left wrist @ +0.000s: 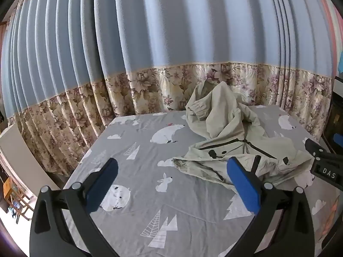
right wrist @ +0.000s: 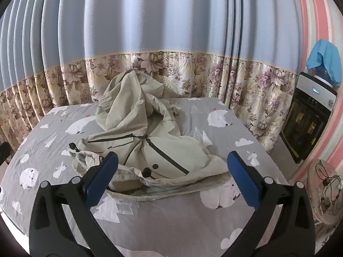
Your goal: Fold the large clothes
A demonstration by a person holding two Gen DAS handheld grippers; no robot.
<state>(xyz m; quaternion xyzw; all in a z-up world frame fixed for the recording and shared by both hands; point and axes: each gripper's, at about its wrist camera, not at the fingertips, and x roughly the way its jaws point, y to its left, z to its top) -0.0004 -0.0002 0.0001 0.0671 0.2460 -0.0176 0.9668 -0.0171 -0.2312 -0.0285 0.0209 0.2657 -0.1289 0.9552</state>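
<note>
The pale jacket [right wrist: 150,150] is seen heaped and twisted on the bed sheet [right wrist: 171,218], its far part bunched up against the curtain [right wrist: 193,72]. A single layer could easily be missed and two caught together, or a drawcord toggle [right wrist: 147,172] snagged, since the hem lies doubled. Both the left gripper [left wrist: 171,184] and the right gripper [right wrist: 171,182] are held tilted downward above the sheet, jaws spread wide, nothing gripped.
</note>
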